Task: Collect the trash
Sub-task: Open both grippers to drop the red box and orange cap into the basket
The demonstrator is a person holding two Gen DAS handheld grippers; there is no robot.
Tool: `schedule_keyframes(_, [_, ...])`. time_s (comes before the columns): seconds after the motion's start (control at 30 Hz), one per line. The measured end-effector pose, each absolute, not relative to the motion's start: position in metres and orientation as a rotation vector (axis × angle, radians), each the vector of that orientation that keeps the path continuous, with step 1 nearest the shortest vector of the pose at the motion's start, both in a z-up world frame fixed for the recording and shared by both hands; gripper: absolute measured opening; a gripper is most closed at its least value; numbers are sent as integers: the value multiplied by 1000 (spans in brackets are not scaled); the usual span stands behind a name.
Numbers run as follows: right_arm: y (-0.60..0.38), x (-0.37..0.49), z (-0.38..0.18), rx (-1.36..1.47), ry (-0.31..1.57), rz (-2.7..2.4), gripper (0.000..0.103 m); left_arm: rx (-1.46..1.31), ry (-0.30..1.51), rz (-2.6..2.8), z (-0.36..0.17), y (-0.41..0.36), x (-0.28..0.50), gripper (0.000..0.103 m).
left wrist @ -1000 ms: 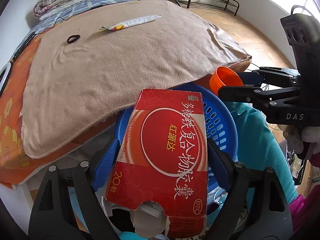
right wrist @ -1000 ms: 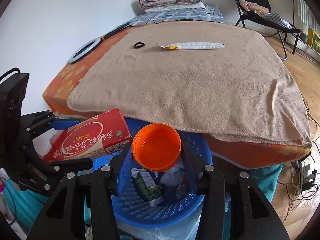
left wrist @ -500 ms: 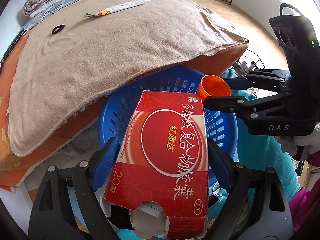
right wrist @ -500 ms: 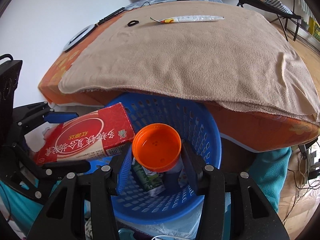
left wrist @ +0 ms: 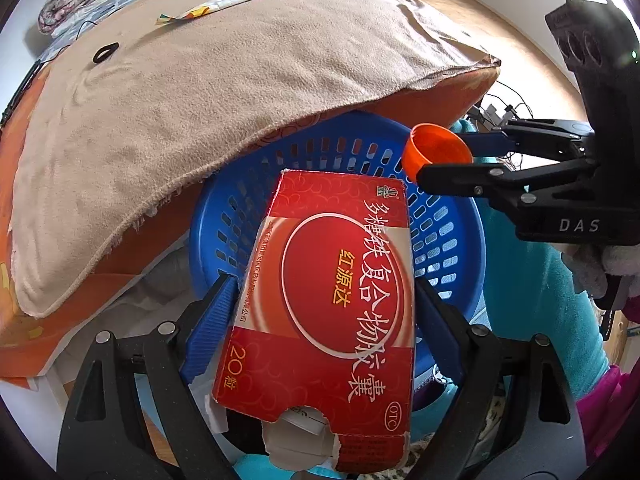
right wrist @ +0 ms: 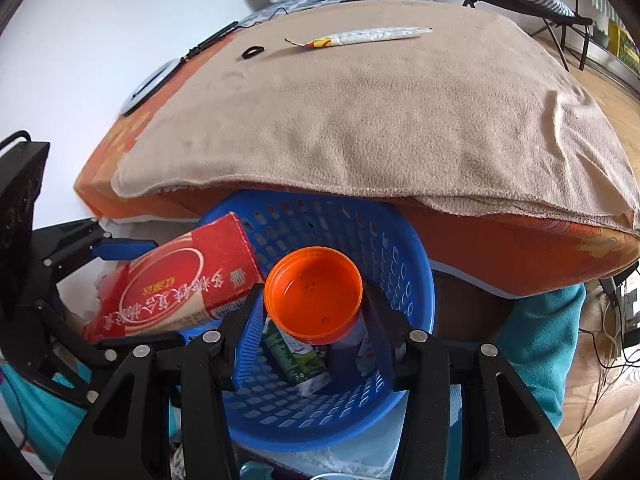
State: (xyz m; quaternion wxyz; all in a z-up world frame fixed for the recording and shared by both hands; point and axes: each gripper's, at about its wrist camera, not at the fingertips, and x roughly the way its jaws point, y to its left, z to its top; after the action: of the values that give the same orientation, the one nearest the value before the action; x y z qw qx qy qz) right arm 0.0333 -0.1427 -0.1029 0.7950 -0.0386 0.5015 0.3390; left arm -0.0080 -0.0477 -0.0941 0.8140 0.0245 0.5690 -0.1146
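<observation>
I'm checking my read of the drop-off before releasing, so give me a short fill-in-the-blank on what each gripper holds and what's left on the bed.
1. The left gripper is shut on a ____ carton.
2. The right gripper holds an orange ____ above the basket.
3. The basket's colour is ____.
4. A long wrapper lies on the ____ blanket.

Missing words: red; cap; blue; tan
</observation>
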Motion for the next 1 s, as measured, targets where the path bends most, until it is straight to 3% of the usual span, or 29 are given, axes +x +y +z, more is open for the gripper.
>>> schedule_keyframes(0.33, [-130, 32, -108, -103, 1096, 748, 47, 66, 1193, -279, -89, -56, -9, 89])
schedule_keyframes(0.4, [-129, 33, -109, -98, 1106, 741, 52, 56, 1191, -274, -88, -53, -10, 89])
schedule_keyframes(0.47, [-130, 33, -110, -86, 1111, 735, 62, 44, 1191, -268, -87, -50, -9, 89])
schedule_keyframes(1.0, [-133, 35, -112, -141, 1132, 653, 68, -6, 1164, -212, -79, -33, -6, 89])
